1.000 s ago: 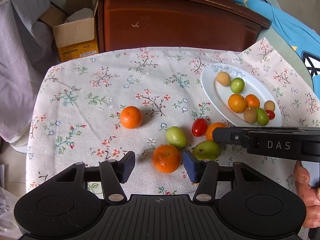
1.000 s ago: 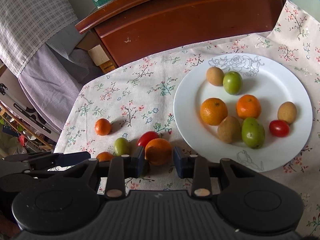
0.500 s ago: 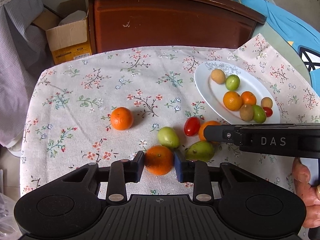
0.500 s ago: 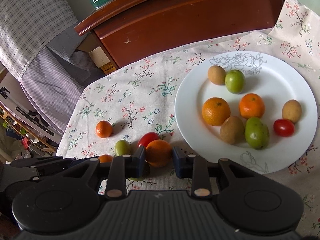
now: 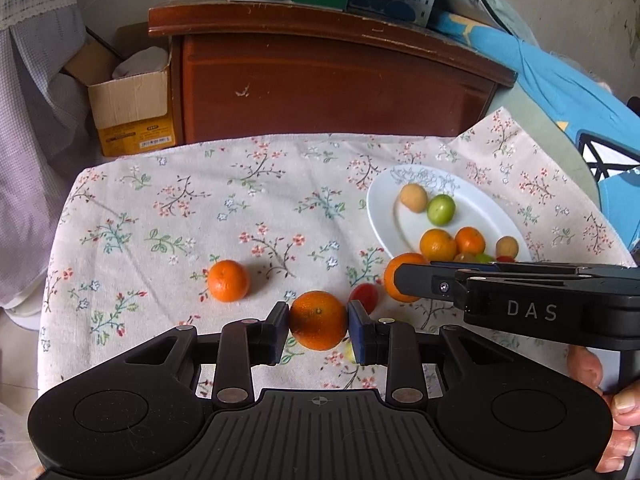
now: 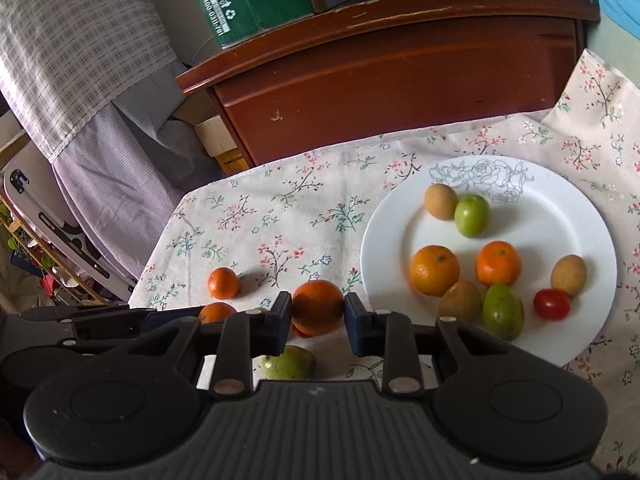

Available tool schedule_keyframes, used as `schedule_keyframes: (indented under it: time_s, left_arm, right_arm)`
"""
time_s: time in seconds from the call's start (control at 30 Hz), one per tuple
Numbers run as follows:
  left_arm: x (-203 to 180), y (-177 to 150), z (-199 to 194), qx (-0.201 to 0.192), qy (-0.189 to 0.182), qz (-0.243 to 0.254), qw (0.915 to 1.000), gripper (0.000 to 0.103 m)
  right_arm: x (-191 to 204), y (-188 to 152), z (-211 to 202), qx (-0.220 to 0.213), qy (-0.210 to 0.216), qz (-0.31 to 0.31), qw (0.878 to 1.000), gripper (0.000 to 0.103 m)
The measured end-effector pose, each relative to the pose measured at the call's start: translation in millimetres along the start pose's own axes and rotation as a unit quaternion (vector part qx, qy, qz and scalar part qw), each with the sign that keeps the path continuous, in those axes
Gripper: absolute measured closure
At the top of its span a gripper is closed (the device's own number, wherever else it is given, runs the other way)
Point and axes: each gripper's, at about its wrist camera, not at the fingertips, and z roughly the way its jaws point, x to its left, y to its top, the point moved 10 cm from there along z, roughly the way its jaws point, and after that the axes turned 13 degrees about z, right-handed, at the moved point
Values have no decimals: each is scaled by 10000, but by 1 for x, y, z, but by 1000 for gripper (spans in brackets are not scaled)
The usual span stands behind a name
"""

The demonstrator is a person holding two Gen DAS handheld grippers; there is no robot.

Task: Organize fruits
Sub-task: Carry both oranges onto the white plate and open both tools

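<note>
My left tool point(image 5: 318, 326) is clamped on an orange point(image 5: 318, 325) at lower centre of its view, lifted above the flowered surface point(image 5: 160, 208). My right tool point(image 6: 318, 312) grips a second orange point(image 6: 318, 306), both pads pressed to its sides; in the left view that fruit is half covered by the right tool's black arm. Left's jaws closed during the last second; right's narrowed slightly.

The white plate point(image 6: 560, 216) sits at the right of the right view, carrying two oranges, two green fruits, three brownish ones and a red tomato point(image 6: 551, 304). In the left view the arm cuts off the plate's near edge and hides most of those fruits.

A loose orange point(image 5: 228, 281) lies on the cloth at left centre. A red tomato point(image 5: 364, 296) peeks behind my left pad. A green fruit point(image 6: 288, 362) shows partly under the right tool's body. A hand point(image 5: 616, 412) is cropped at the lower right.
</note>
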Motion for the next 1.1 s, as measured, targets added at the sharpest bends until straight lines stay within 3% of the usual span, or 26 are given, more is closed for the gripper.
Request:
schedule_keyframes:
  time_s: [0.63, 1.1]
  left_arm:
    - [-49, 48, 6, -447, -164, 451, 9978, 74]
    - [-67, 52, 29, -336, -323, 495, 9977, 74]
  right_arm:
    - [-45, 36, -30, -514, -296, 480, 9971, 74]
    - [-89, 56, -42, -797, -687, 1016, 9892, 74]
